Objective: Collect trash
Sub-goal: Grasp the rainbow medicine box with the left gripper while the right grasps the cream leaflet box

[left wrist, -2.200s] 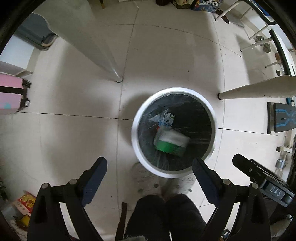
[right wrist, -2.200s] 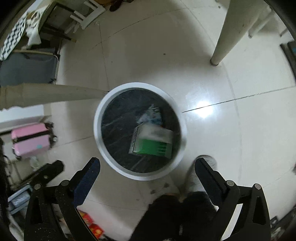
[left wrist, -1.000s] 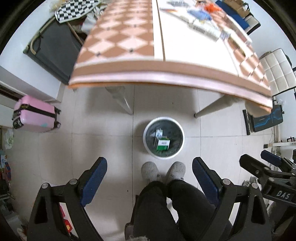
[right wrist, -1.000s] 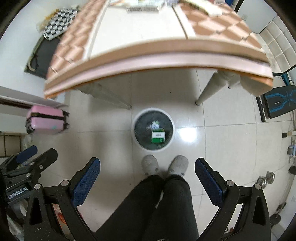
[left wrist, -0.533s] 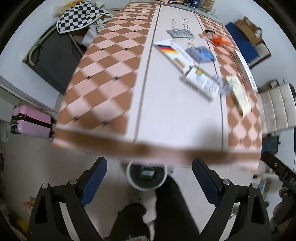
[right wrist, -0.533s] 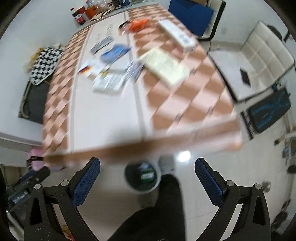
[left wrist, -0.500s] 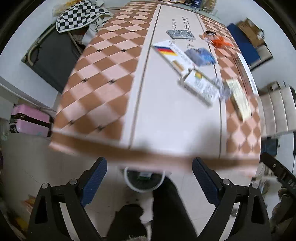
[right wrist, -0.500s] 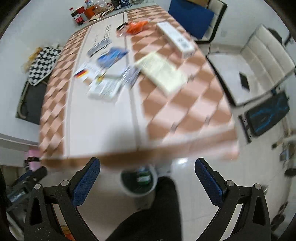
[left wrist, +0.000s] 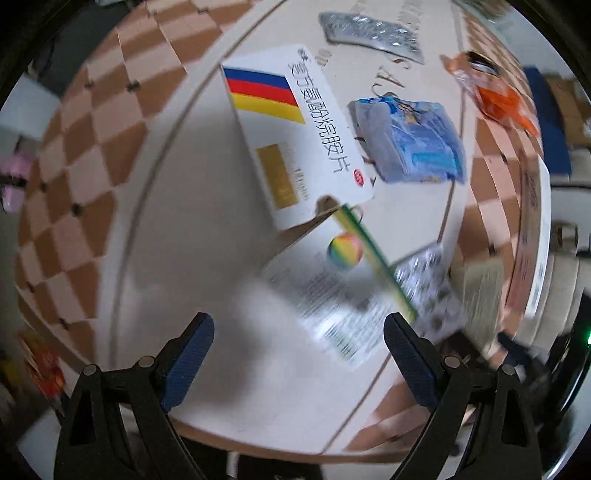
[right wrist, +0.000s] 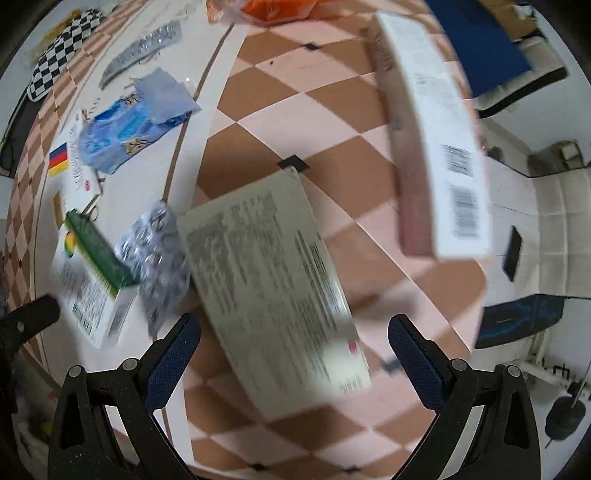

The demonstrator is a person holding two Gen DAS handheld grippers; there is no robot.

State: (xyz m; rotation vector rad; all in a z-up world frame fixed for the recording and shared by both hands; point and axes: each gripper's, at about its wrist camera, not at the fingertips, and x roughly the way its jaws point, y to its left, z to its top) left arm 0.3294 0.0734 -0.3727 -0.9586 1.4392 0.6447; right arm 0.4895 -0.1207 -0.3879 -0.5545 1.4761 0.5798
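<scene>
Both grippers hover open and empty over the checkered table (left wrist: 85, 155). My left gripper (left wrist: 295, 354) is above a white and green box with a rainbow dot (left wrist: 332, 295); beyond it lies a white box with blue, red and yellow stripes (left wrist: 295, 133). My right gripper (right wrist: 295, 354) is above a flat grey-green printed box (right wrist: 269, 288). A silver blister pack (right wrist: 159, 251) lies between that box and the white and green box (right wrist: 92, 273). A long white barcode box (right wrist: 432, 140) lies to the right.
A blue plastic wrapper (left wrist: 410, 136), an orange wrapper (left wrist: 495, 96) and a long silver blister strip (left wrist: 369, 31) lie farther back on the table. White chairs (right wrist: 546, 206) stand past the table's right edge. The view is motion-blurred.
Both grippers rose from the trash bin on the floor to over the table top and moved in close to the boxes. Both stayed open and empty.
</scene>
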